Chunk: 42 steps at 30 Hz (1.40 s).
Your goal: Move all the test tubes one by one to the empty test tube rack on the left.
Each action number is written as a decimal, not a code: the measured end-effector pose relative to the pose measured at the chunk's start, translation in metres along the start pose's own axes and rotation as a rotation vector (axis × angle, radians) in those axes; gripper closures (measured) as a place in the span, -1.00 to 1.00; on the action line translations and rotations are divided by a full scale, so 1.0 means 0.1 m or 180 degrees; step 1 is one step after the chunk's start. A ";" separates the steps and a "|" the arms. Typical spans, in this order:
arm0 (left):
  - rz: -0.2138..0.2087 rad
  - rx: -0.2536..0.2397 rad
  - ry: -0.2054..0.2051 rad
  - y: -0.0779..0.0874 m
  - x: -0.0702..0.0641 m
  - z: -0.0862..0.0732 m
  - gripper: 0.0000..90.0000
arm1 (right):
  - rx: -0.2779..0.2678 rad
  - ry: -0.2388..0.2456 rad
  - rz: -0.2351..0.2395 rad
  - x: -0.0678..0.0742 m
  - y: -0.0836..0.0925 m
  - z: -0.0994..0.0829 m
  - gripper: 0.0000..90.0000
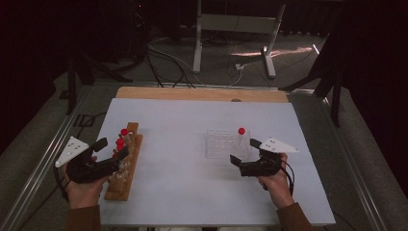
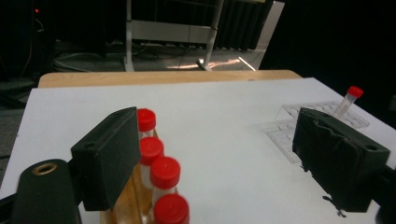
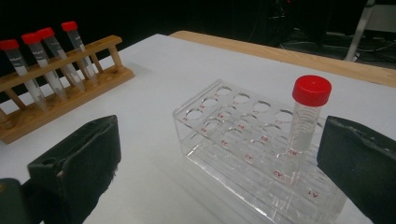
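Four red-capped tubes (image 2: 159, 158) standing upright in the wooden rack (image 1: 126, 166), right by the left gripper (image 1: 111, 150). Jaws spread, holding nothing, probably just above the caps. Right gripper (image 1: 243, 155) also spread, beside the clear rack (image 1: 225, 143).

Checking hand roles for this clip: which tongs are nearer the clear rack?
Right. The right tongs sit open just beside the clear rack; the left tongs are across the table at the wooden rack.
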<state>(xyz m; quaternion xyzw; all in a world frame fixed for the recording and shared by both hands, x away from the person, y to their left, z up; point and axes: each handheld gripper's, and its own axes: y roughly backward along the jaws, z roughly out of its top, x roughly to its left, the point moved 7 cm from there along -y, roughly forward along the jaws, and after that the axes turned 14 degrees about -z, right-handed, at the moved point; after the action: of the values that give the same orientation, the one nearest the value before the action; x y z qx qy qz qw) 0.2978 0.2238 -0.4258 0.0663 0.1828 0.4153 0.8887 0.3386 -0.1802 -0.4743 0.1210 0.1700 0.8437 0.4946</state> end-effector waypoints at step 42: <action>-0.0347 0.0135 -0.0156 -0.69 -0.53 -0.22 -0.99 | 0.0268 0.0188 -0.0631 -0.40 -0.59 -0.01 0.28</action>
<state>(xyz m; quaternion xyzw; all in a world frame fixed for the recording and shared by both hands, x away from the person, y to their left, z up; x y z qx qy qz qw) 0.3077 0.1376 -0.4507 0.0851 0.1731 0.3605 0.9126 0.4038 -0.1889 -0.5009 0.0993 0.2309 0.7860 0.5648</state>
